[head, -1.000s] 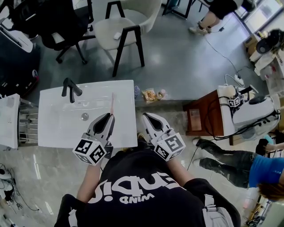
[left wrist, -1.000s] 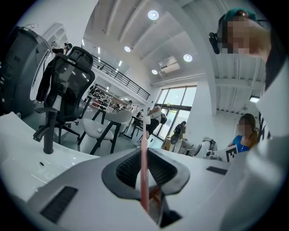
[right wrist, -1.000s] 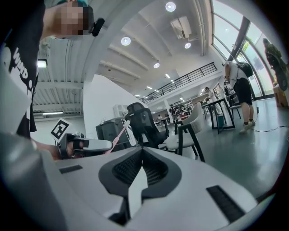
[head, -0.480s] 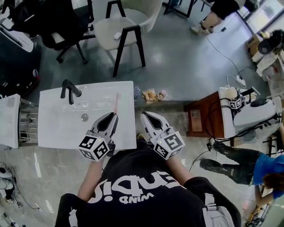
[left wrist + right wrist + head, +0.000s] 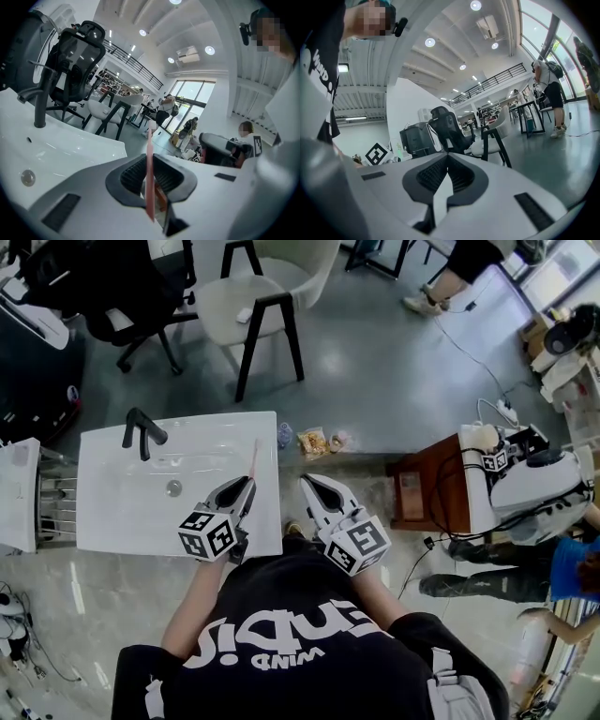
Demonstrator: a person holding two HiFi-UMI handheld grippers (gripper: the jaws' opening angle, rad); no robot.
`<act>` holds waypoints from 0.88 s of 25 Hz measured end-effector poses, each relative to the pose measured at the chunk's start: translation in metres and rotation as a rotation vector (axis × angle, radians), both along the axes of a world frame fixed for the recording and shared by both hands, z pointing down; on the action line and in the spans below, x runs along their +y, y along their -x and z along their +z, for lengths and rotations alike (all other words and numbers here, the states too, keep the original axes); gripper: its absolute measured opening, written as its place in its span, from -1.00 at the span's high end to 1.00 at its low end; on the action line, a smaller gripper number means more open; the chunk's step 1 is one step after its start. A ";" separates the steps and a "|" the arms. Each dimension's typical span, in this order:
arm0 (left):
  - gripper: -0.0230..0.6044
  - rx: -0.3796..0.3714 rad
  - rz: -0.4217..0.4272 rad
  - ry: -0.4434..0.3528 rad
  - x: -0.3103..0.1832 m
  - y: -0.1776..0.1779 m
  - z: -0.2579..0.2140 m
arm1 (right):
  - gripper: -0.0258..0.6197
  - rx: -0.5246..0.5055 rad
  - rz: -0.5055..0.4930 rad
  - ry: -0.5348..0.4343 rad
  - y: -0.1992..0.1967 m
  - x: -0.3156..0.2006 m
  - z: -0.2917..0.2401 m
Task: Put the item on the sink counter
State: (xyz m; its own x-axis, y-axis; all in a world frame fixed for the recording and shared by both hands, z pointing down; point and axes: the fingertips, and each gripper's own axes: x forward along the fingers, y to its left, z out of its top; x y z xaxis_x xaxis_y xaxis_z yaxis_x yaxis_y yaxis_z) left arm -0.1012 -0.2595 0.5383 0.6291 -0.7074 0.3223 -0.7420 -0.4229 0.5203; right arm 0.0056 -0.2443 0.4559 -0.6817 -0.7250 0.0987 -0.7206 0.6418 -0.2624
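Pinching a thin pink stick point(image 5: 149, 183) in the left gripper point(image 5: 247, 484), ribbed pads closing on it edge-on, stick poking out well past the tips and standing upright in the left gripper view. Holding it over the right-hand strip of the white sink counter point(image 5: 112, 521), beside the basin (contact between its far end and the surface: cannot tell). Pointing it toward the counter's back edge, well right of the black faucet point(image 5: 141, 430) and the drain point(image 5: 173, 487). Hanging the right gripper point(image 5: 309, 486) just right of the counter's edge, near the left one, jaws pressing together on nothing. Standing beyond the counter on the grey floor: white chair with black legs point(image 5: 258, 306), black office chair point(image 5: 122, 287) further left. Lying by the back right corner: a few snack packets point(image 5: 314, 440).
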 end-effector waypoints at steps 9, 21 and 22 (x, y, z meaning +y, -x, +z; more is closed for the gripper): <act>0.74 -0.035 0.039 0.127 0.000 -0.015 0.046 | 0.86 -0.006 0.006 0.005 -0.005 0.001 0.001; 0.74 -0.060 0.050 0.246 -0.001 -0.026 0.087 | 0.86 0.000 0.024 0.018 -0.013 0.003 0.005; 0.74 -0.066 0.052 0.255 -0.001 -0.027 0.090 | 0.86 0.001 0.024 0.021 -0.013 0.004 0.006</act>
State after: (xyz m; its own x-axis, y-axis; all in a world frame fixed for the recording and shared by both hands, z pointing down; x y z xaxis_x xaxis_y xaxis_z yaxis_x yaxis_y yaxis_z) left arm -0.0744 -0.2604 0.6285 0.6339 -0.5656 0.5275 -0.7587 -0.3225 0.5660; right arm 0.0190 -0.2407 0.4618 -0.6636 -0.7392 0.1147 -0.7363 0.6183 -0.2748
